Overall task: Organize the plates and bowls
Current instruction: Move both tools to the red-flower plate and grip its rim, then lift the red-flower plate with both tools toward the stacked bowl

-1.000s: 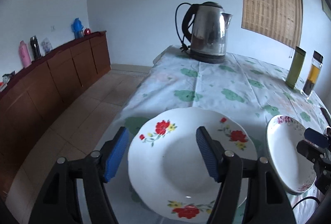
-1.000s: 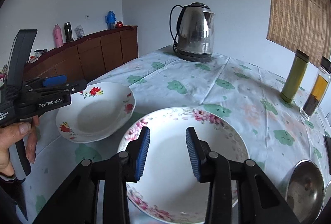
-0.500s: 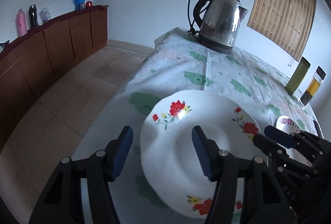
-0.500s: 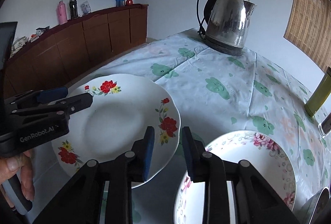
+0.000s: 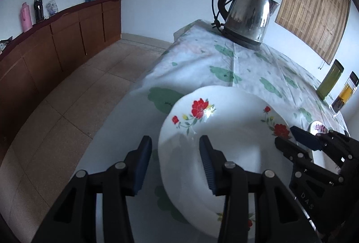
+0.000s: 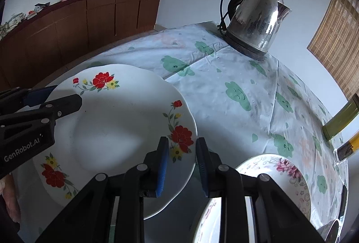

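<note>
A white plate with red flowers [image 5: 233, 137] lies on the tablecloth near the table's left edge; it also shows in the right wrist view [image 6: 116, 130]. My left gripper [image 5: 175, 160] is open, its jaws straddling the plate's left rim. My right gripper [image 6: 181, 160] is open, its jaws straddling the plate's right rim. Each gripper shows in the other's view: the right [image 5: 314, 153], the left [image 6: 33, 112]. A second plate with pink flowers [image 6: 280, 175] lies to the right of the first.
A steel kettle [image 6: 255, 18] stands at the table's far end. A green bottle [image 5: 329, 79] and a glass bottle [image 5: 345, 92] stand at the right. A steel lid [image 6: 334, 229] lies at the near right. A wooden sideboard [image 5: 56, 40] runs along the left wall.
Both grippers have moved in on the red-flowered plate from either side. The right gripper has left the pink-flowered plate and shifted left to the red-flowered plate's rim.
</note>
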### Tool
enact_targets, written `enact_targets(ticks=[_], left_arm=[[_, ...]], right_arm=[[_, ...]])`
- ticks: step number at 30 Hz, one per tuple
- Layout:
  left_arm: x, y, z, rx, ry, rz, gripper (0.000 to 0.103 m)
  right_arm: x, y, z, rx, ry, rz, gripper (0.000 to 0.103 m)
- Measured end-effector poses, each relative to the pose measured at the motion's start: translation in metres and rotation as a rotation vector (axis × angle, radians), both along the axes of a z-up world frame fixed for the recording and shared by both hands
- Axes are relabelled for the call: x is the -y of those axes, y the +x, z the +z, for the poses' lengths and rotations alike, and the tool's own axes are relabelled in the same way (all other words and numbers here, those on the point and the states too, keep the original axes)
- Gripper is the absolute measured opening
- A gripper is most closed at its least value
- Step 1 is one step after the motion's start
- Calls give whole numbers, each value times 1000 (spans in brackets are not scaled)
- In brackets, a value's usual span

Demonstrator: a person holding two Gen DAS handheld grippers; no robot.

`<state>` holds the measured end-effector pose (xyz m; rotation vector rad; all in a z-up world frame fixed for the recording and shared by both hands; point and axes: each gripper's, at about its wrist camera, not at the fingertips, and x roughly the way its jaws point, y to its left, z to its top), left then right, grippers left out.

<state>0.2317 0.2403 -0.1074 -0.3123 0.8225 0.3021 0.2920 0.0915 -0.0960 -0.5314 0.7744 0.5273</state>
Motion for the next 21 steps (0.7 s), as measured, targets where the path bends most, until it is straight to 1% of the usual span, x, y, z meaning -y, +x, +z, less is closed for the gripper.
enact_targets(ticks=[4,5,6,9,11,13,14,17,19,21], left_arm=[[-3,2,-4,-16,-10,6,43],[-3,2,-5,-19,-10,10,43],[-4,2,-5,-21,-12,12,43],[-3,3,-8,-31,-5,10,43],[0,3,-8,-34,7,2,43],[4,3,-7,-31,20,-9,40],[5,2,-7,-31,30,5,40],[-1,0,-8,-17,-4,22,39],[-1,-1,-7,-12,0,28,39],[-1,-2,-5,2,-4,29,39]], right_arm=[[-4,-2,0,0,-21,27,32],[-6,-3,-1,6,-40,37,34],[-8,-4,-2,16,-59,42,34],[-12,-5,-4,29,-76,35,37],[-10,-4,-3,15,-59,31,36],[-7,-4,-1,3,-31,33,33],[-6,-5,1,-8,-12,39,31],[-2,-5,3,-44,41,35,31],[1,-4,4,-67,74,29,31],[2,-6,4,-70,80,25,31]])
